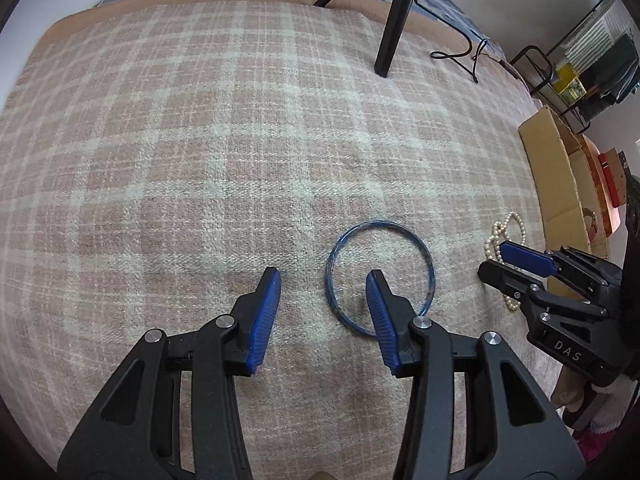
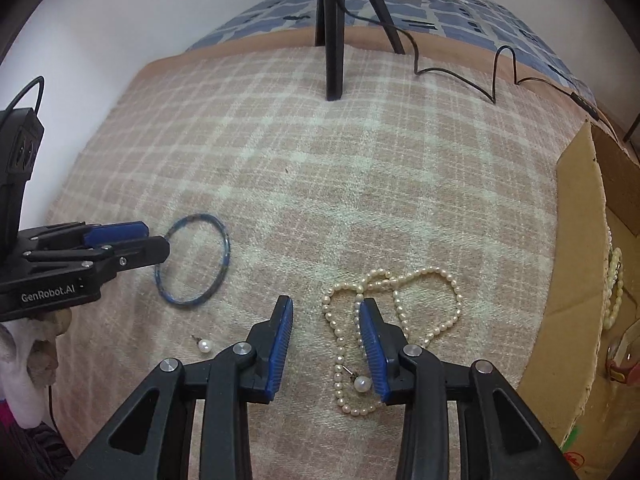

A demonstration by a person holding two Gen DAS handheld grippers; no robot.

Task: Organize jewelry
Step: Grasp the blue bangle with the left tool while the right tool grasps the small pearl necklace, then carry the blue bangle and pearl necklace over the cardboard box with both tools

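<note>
Blue bangle [image 1: 380, 276] lies on the plaid blanket [image 1: 240, 140] under my left gripper [image 1: 324, 280], jaws apart; my right gripper [image 2: 326, 306], jaws apart, hovers over the pearl necklace [image 2: 400, 300] near the cardboard box [image 2: 580, 240] at the blanket's right edge.

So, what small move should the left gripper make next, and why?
Probably lower and close the left gripper on the blue bangle. Its fingers are open and already straddle the bangle's near-left rim, which lies flat on the blanket.
</note>
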